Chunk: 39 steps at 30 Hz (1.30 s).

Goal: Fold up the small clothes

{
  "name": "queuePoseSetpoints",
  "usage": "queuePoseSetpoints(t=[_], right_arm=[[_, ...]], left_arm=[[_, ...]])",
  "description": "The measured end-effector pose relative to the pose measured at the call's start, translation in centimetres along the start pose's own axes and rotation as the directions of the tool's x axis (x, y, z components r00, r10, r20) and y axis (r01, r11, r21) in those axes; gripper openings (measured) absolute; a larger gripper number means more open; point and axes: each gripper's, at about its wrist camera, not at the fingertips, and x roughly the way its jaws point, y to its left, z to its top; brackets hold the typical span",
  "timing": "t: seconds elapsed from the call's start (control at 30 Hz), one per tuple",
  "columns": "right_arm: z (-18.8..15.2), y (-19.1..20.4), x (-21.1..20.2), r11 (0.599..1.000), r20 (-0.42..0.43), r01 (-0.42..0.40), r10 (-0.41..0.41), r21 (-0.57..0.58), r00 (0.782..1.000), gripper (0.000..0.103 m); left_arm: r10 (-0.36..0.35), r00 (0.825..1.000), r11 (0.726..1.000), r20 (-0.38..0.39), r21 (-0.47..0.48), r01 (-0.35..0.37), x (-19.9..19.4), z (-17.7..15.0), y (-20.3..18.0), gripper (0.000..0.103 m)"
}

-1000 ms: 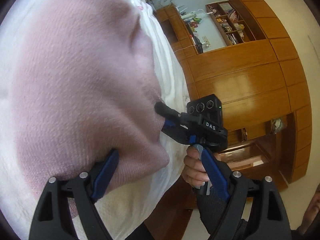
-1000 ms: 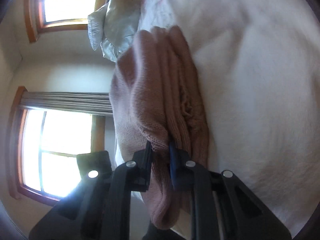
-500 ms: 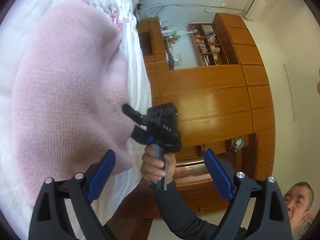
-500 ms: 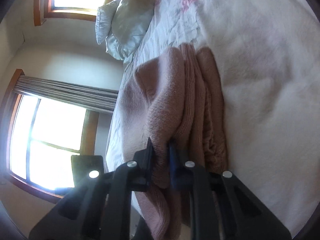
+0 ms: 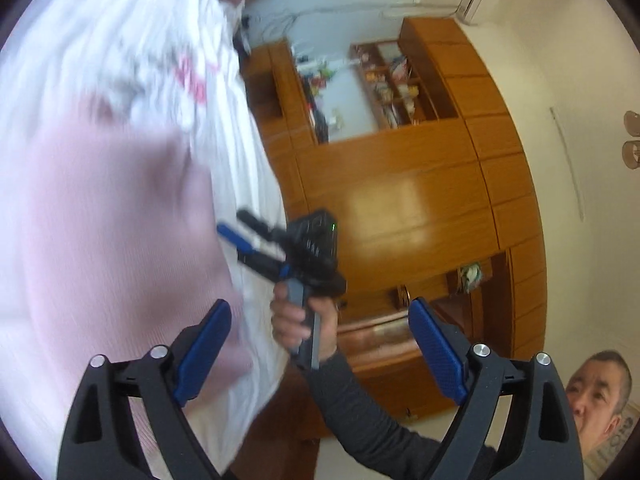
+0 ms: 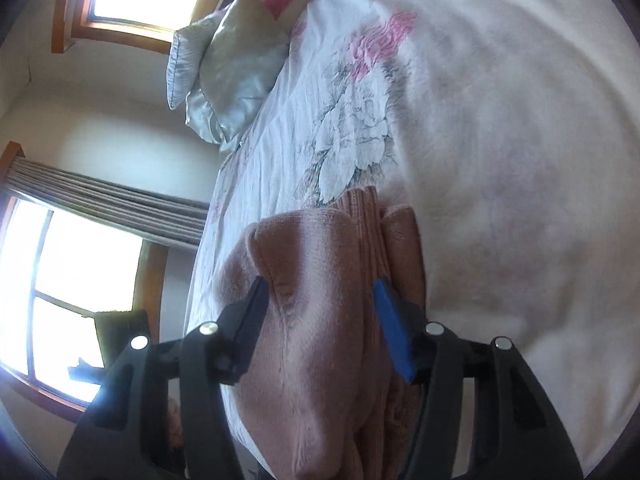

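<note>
A pink knitted garment [image 6: 320,320] lies folded in layers on the white bed cover [image 6: 500,140]. My right gripper [image 6: 320,292] stands open, a finger on each side of the folded bundle, no longer pinching it. In the left wrist view the same pink garment [image 5: 112,240] fills the left side, blurred. My left gripper [image 5: 320,324] is open and holds nothing; its left finger [image 5: 204,344] hangs over the garment's edge. The right gripper [image 5: 240,236] shows there too, open, held by a hand [image 5: 300,324] beside the bed edge.
A pale satin pillow [image 6: 228,60] and a flower print [image 6: 360,92] lie further up the bed. Windows [image 6: 60,280] with a curtain sit on the left. A wooden wardrobe and shelves [image 5: 400,200] stand past the bed. The person [image 5: 596,392] is at lower right.
My right gripper has opened and let go of the pink fold it was pinching. The left gripper has drawn back from the garment, staying open.
</note>
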Motion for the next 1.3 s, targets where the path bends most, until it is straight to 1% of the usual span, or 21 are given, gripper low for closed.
queuePoseSetpoints(t=[0.07,0.17,0.23,0.3,0.4,0.47,0.57,0.63,0.7,0.73,0.8,0.83,0.87,0.93,1.0,1.07,1.13,1.17,1.2,1.27,1.3], right_arm=[[0.7,0.5,1.3,0.999,-0.011,0.022,-0.022,-0.038,1.000,0.014],[1.5,-1.9,1.2,0.998,0.037,0.053,-0.054,0.043,0.998,0.012],[1.0,-4.7,1.4,0.994,0.038,0.056,-0.060,0.098,0.997,0.012],[0.8,-5.9,1.0,0.992,0.044,0.012,-0.018,0.128,0.999,0.019],[0.7,-4.5,-1.2,0.997,0.070,-0.013,0.008,0.070,0.998,0.025],[0.6,-2.0,-2.7,0.999,0.099,-0.047,0.047,0.003,0.994,0.025],[-0.6,1.2,-2.5,0.990,0.026,-0.109,0.112,-0.088,0.993,0.025],[-1.1,1.9,0.1,0.989,-0.070,-0.112,0.106,-0.092,0.992,0.025],[-1.6,0.5,2.1,0.996,-0.116,-0.037,0.027,-0.086,0.993,0.018],[-1.9,-0.5,2.5,0.996,-0.116,-0.001,-0.009,-0.090,0.993,0.000],[-2.0,-2.1,2.5,0.999,-0.111,-0.012,0.007,-0.044,0.994,0.000],[-2.2,-2.0,1.8,0.999,-0.104,-0.012,0.007,-0.043,0.995,0.000],[-2.6,-1.1,1.0,0.998,-0.090,-0.004,-0.002,-0.070,0.996,0.004],[-3.8,0.9,-0.3,0.992,-0.090,-0.035,0.024,-0.121,0.996,0.016],[-5.6,2.8,-0.8,0.980,-0.118,-0.094,0.074,-0.174,0.990,0.017],[-6.7,3.0,-0.2,0.978,-0.152,-0.078,0.049,-0.196,0.987,0.015],[-6.9,0.9,0.9,0.984,-0.147,0.009,-0.036,-0.175,0.988,0.000],[-6.7,-0.8,1.1,0.992,-0.151,-0.005,-0.014,-0.127,0.988,0.000],[-6.5,-2.3,0.9,0.998,-0.148,-0.039,0.030,-0.057,0.989,0.000],[-6.8,-2.2,0.2,0.998,-0.141,-0.042,0.036,-0.043,0.989,0.000],[-7.3,-1.2,-0.2,0.997,-0.143,-0.027,0.017,-0.071,0.990,0.003]], left_arm=[[0.036,0.999,0.999,-0.005,-0.024,-0.036,-0.3,2.0,1.1,0.090],[0.129,0.992,0.990,-0.016,-0.055,-0.129,0.5,4.1,3.5,0.090],[0.149,0.989,0.980,-0.005,-0.130,-0.148,1.3,4.4,6.2,0.082],[0.172,0.985,0.974,0.023,-0.155,-0.167,1.5,4.3,7.4,0.064],[0.141,0.989,0.974,0.047,-0.183,-0.130,0.2,4.3,6.7,0.072],[0.145,0.988,0.985,0.060,-0.104,-0.138,-0.7,4.7,4.0,0.084],[0.079,0.997,0.996,0.011,-0.036,-0.078,0.0,5.5,1.6,0.084],[0.102,0.994,0.994,-0.041,-0.027,-0.104,1.5,6.3,2.1,0.084],[0.219,0.973,0.973,-0.076,-0.060,-0.223,3.0,6.8,4.1,0.083],[0.249,0.965,0.965,-0.082,-0.064,-0.255,3.5,6.8,5.2,0.079],[0.286,0.955,0.954,-0.072,-0.068,-0.291,3.2,6.7,5.9,0.053],[0.279,0.958,0.955,-0.070,-0.087,-0.284,2.8,6.7,5.8,0.052],[0.281,0.958,0.955,-0.065,-0.082,-0.286,2.4,6.1,5.2,0.057],[0.261,0.964,0.965,-0.054,-0.020,-0.262,1.4,4.8,2.5,0.077],[0.189,0.978,0.982,-0.083,0.038,-0.186,1.1,2.6,0.5,0.078],[0.181,0.976,0.983,-0.119,0.056,-0.176,1.5,0.8,0.4,0.079],[0.246,0.954,0.969,-0.168,0.038,-0.243,2.6,-0.1,2.3,0.079],[0.275,0.945,0.961,-0.179,0.038,-0.272,2.8,-0.1,3.3,0.067],[0.285,0.943,0.958,-0.173,0.017,-0.287,2.5,0.0,4.2,0.046],[0.297,0.939,0.952,-0.172,-0.021,-0.305,1.8,-0.1,5.2,0.023],[0.299,0.939,0.952,-0.172,-0.021,-0.307,1.5,-0.3,4.8,0.025]])
